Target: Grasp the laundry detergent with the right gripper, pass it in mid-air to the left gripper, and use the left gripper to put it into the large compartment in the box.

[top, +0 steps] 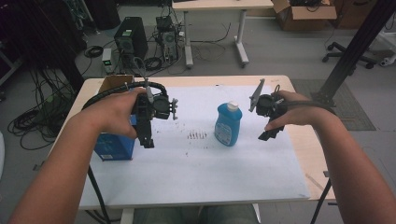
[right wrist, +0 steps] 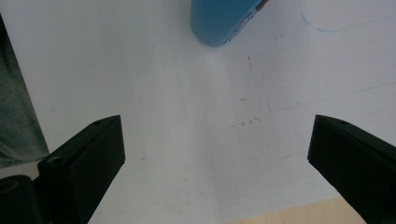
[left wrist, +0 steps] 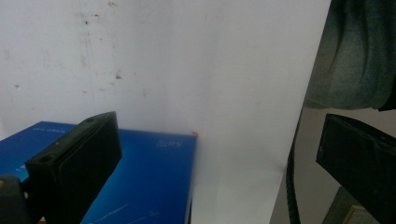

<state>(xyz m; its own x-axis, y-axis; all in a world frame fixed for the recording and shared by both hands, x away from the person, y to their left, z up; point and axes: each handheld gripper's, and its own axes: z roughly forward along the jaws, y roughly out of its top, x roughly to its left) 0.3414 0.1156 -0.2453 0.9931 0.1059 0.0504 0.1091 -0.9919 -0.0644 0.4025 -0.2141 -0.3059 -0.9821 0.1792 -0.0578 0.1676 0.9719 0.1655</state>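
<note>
Hiding behind left tool [top: 148, 135]: blue box [top: 113, 148], partly.

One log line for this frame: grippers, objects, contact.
left gripper: open, above blue box | right gripper: open, empty | blue bottle: upright on white sheet, untouched

My table [top: 299, 140] is light wood, and a white sheet [top: 196, 172] covers most of its top, leaving bare strips along the left, right and far edges. Dark specks mark the sheet's middle. A blue bottle [top: 228, 123] with a white cap stands upright near the centre. A blue box [top: 113, 145] sits at the left edge.
</note>
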